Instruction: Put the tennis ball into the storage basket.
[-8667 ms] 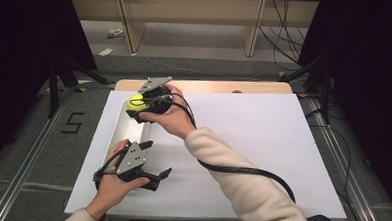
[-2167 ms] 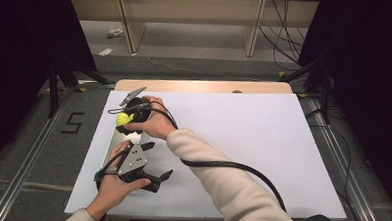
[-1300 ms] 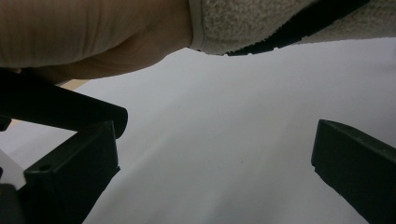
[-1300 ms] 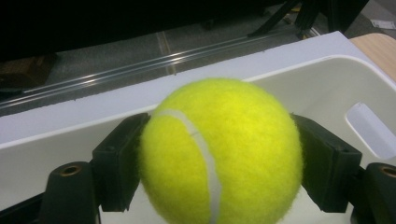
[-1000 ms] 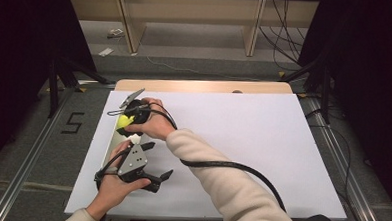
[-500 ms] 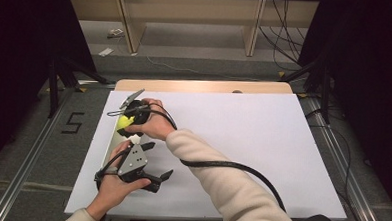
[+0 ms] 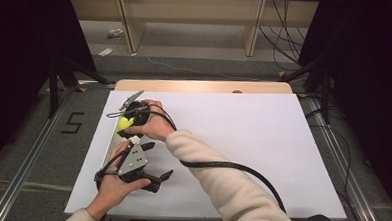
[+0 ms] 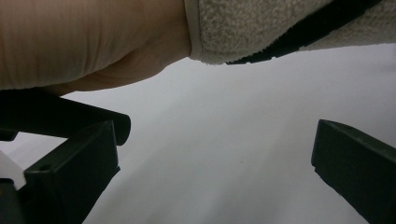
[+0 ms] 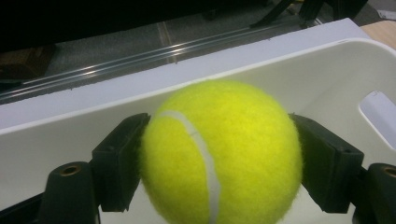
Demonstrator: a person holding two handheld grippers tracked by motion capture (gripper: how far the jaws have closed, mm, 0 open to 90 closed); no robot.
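Change noted: compared with the earliest high view, the right gripper point(image 7: 128, 118) has moved from the far left part of the table toward the person, carrying the tennis ball point(image 9: 219, 151); over the last second or so it has barely shifted. It now hangs over the white bin point(image 9: 327, 70) at the table's left edge. In the right gripper view both black jaws press against opposite sides of the ball, so this claw is clamped on it, with the bin's inner wall and handle slot directly behind.

The left gripper point(image 7: 154, 161) sits in the same near-left spot as in the earlier pictures, just beside the right hand point(image 7: 151, 126). Its jaws stand well apart with nothing between them; its own view looks at bare tabletop, the right wrist and a cream fleece sleeve point(image 8: 280, 23).

Judgement: the ball appears to be poised for release into the bin; the carry looks done and the drop not yet made. Whether the ball is fully inside the rim cannot be told.

Surface: a plain white sheet point(image 7: 242, 142) covers the table, with a strip of wooden tabletop point(image 7: 205, 86) exposed at the far edge.

Room: grey floor, a marked "5" point(image 7: 73, 122) at left, metal rails point(image 7: 21, 168), wooden shelving legs and loose cables point(image 7: 288, 24) beyond, dark curtains at both sides.
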